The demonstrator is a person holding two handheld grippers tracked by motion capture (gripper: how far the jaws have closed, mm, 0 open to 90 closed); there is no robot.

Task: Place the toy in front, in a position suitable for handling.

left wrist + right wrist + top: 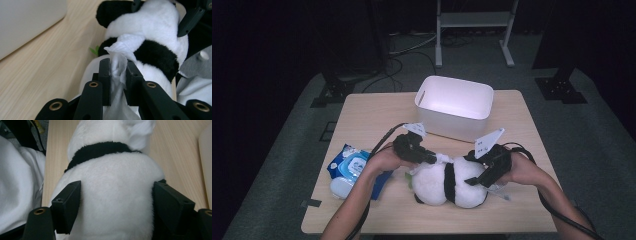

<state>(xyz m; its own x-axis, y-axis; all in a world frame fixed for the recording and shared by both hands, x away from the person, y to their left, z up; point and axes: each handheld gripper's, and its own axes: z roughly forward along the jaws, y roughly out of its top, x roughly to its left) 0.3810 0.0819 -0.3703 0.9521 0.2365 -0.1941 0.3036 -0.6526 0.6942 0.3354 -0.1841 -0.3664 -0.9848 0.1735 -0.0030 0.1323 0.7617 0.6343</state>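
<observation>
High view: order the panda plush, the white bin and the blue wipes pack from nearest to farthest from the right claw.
1. Panda plush: gripped in the right claw.
2. White bin: behind, toward the table's far edge.
3. Blue wipes pack: far left, beyond the plush.

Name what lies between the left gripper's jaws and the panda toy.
A white wipe, pinched by the left gripper, bridges onto the panda toy; the left gripper view shows it.
</observation>
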